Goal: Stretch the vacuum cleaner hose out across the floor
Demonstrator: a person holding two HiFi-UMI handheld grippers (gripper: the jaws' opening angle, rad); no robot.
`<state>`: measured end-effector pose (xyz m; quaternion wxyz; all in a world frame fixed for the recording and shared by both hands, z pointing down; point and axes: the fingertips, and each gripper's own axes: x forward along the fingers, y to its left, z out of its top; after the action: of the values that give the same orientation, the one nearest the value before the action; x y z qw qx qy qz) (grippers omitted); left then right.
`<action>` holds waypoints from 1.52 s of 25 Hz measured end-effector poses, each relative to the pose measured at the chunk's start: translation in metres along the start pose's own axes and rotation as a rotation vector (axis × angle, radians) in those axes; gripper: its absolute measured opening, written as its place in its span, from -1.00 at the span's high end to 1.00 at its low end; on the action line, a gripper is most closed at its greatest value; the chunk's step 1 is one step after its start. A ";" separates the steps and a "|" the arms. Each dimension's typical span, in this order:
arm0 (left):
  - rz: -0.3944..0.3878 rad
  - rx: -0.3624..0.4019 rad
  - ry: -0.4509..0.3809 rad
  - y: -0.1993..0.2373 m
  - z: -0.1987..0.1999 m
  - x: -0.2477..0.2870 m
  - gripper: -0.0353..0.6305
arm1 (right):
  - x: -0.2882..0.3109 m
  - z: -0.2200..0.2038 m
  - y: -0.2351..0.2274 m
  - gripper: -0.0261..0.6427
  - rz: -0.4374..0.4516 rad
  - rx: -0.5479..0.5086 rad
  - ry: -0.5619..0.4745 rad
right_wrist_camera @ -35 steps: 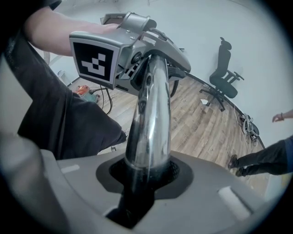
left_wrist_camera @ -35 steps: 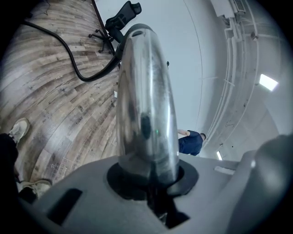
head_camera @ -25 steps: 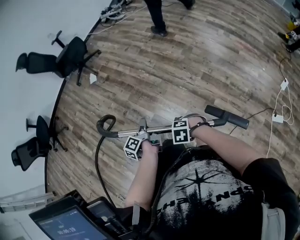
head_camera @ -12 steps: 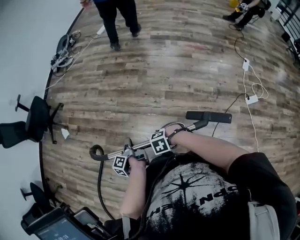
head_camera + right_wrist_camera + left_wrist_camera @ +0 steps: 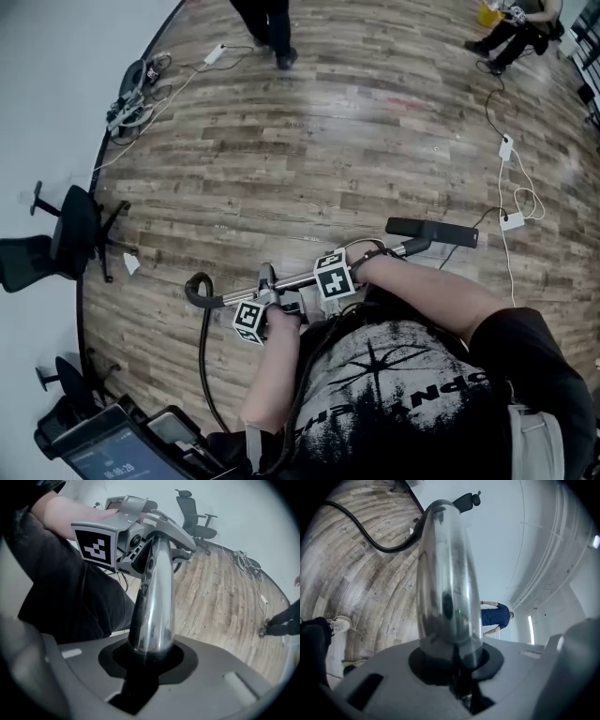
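The vacuum's chrome tube (image 5: 295,279) is held level above the wood floor in front of the person. It ends at the right in a black floor head (image 5: 431,232) and at the left in a curved black handle (image 5: 197,291). From the handle the black hose (image 5: 202,361) drops to the floor and runs back toward the person. My left gripper (image 5: 262,298) is clamped on the tube (image 5: 445,573) near the handle, and its jaws are opening slightly. My right gripper (image 5: 339,272) is shut on the tube (image 5: 154,597) nearer the floor head. The hose (image 5: 361,529) curves across the boards.
Black office chairs (image 5: 75,234) stand by the white wall at left. A power strip with cables (image 5: 136,89) lies at the far left, and white cords with adapters (image 5: 511,187) at right. A person's legs (image 5: 267,23) are at the far end. A screen device (image 5: 103,450) sits at bottom left.
The head view has swung, so the chairs and cords sit differently in frame. The standing person has walked farther off. Both grippers stay on the tube, which has barely shifted.
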<state>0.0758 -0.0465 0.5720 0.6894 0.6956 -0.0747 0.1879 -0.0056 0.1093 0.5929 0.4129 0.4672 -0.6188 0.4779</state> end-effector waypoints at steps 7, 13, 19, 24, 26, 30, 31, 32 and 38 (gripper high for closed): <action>-0.040 0.060 -0.177 -0.023 -0.045 0.050 0.66 | -0.019 -0.066 -0.056 0.59 0.103 -0.135 -0.034; -0.079 0.016 -0.431 -0.043 -0.080 0.076 0.74 | -0.032 -0.121 -0.094 0.59 0.164 -0.245 -0.061; -0.011 -0.029 -0.628 -0.055 -0.099 0.062 0.75 | -0.047 -0.125 -0.121 0.57 -0.011 -0.503 -0.085; -0.010 -0.041 -0.701 -0.059 -0.106 0.049 0.75 | -0.051 -0.127 -0.119 0.63 0.021 -0.568 -0.072; -0.034 -0.044 -0.736 -0.065 -0.125 0.035 0.74 | -0.061 -0.142 -0.105 0.63 0.039 -0.592 -0.062; -0.062 -0.048 -0.802 -0.063 -0.170 0.013 0.73 | -0.069 -0.180 -0.079 0.63 0.071 -0.630 -0.049; -0.062 -0.049 -0.811 -0.061 -0.181 0.008 0.73 | -0.070 -0.190 -0.072 0.63 0.081 -0.633 -0.048; -0.061 -0.051 -0.818 -0.059 -0.193 0.004 0.73 | -0.071 -0.201 -0.064 0.63 0.090 -0.634 -0.045; -0.080 -0.073 -0.847 -0.058 -0.270 -0.017 0.72 | -0.088 -0.270 -0.028 0.62 0.110 -0.650 -0.012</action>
<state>0.0387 0.2194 0.5058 0.6288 0.6887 -0.3310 -0.1440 0.0584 0.3864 0.5686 0.5103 0.2795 -0.7656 0.2744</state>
